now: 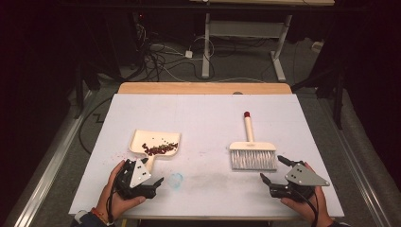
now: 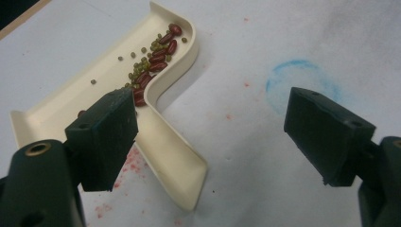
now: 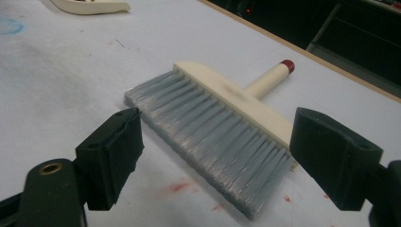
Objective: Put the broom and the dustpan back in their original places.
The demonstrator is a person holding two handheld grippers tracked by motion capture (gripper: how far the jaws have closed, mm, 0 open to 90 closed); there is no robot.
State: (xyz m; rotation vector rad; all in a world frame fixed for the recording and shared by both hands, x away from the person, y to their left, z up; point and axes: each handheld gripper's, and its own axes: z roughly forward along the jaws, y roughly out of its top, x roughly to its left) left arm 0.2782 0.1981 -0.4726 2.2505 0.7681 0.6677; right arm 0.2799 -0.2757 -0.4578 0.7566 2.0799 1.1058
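Note:
A cream dustpan [image 1: 140, 140] lies at the table's left, with red and green beans [image 1: 160, 148] piled at its near wall. My left gripper [image 1: 149, 172] stands open just behind the dustpan's handle. In the left gripper view the handle [image 2: 175, 161] runs beside the left jaw of my left gripper [image 2: 208, 109], untouched, with the beans [image 2: 153, 61] farther off. A hand brush [image 1: 252, 151] with grey bristles and a red-tipped cream handle lies at the right. My right gripper [image 1: 272, 169] is open, just short of the bristles. The right gripper view shows the brush [image 3: 227, 94] ahead of my right gripper [image 3: 217, 120].
A white sheet [image 1: 208, 118] covers the table, with a wooden edge [image 1: 203, 88] at the far side. A blue chalk ring [image 1: 176, 179] is drawn between the grippers, and faint red stains [image 2: 130, 163] mark the sheet near the dustpan. Cables and a desk frame lie on the floor beyond.

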